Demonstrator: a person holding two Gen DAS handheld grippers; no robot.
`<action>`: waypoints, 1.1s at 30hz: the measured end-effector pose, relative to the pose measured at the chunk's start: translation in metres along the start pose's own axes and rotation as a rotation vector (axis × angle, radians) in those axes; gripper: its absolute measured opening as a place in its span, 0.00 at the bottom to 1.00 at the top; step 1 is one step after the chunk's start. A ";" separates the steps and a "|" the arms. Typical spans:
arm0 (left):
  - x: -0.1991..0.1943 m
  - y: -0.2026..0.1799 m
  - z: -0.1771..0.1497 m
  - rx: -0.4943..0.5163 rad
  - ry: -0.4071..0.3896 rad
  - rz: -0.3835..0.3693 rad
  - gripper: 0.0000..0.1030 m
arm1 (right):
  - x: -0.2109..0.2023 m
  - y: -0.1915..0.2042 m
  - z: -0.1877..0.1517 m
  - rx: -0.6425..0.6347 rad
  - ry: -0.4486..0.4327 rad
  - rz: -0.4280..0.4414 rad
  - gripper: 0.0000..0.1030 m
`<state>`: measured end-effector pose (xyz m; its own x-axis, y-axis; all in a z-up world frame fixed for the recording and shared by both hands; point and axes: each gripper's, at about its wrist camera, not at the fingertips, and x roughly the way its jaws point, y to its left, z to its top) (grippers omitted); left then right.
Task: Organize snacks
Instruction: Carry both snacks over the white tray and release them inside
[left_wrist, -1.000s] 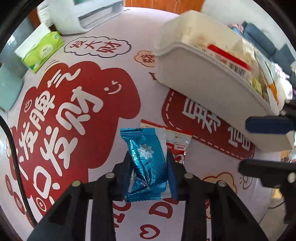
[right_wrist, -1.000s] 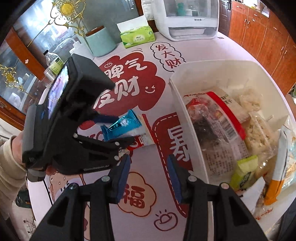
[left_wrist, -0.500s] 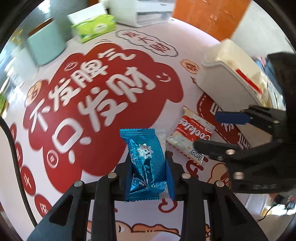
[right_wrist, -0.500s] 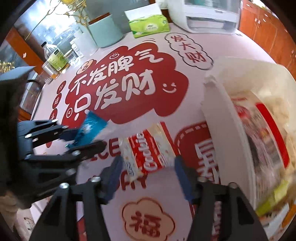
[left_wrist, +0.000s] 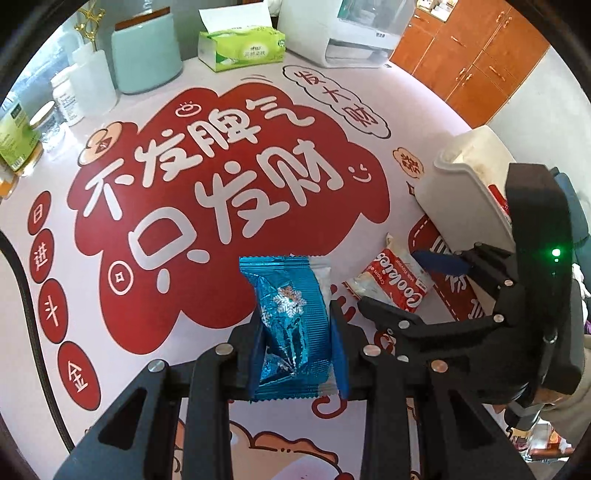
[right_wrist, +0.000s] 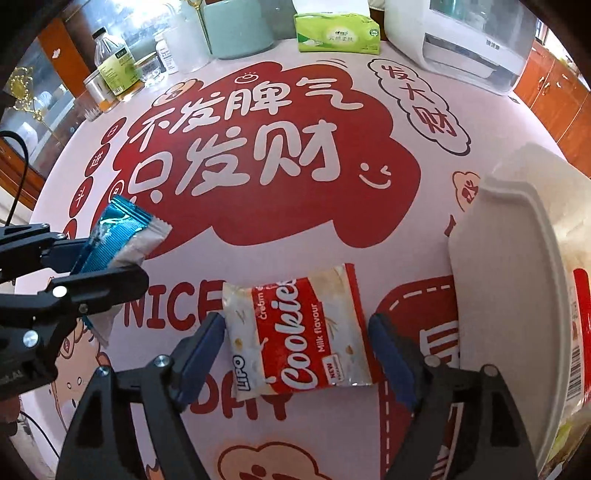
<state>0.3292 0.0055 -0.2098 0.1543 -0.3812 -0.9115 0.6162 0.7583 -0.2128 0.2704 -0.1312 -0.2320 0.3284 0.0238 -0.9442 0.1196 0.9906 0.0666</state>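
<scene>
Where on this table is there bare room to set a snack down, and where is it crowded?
The widest bare patch is the red printed middle of the tablecloth, between the cookie packet and the tissue box. It is crowded along the far edge, with jars and a white appliance, and at the right by the white bin.

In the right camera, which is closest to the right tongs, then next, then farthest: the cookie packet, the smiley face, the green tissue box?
1. Cookie packet, lying between the open right tongs.
2. Smiley face, printed mid-table, beyond the packet.
3. Green tissue box, at the table's far edge.
</scene>
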 end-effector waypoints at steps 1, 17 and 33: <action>-0.004 -0.001 0.000 -0.003 -0.005 0.004 0.28 | -0.001 -0.001 0.000 0.003 0.002 0.004 0.68; -0.105 -0.066 -0.019 -0.010 -0.152 0.063 0.28 | -0.115 0.001 -0.030 0.006 -0.136 0.081 0.51; -0.166 -0.225 -0.025 -0.070 -0.299 0.084 0.28 | -0.235 -0.079 -0.110 -0.044 -0.279 0.184 0.51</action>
<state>0.1455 -0.0888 -0.0191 0.4292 -0.4467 -0.7850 0.5384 0.8244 -0.1746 0.0809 -0.2000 -0.0512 0.5857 0.1705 -0.7924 -0.0037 0.9782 0.2078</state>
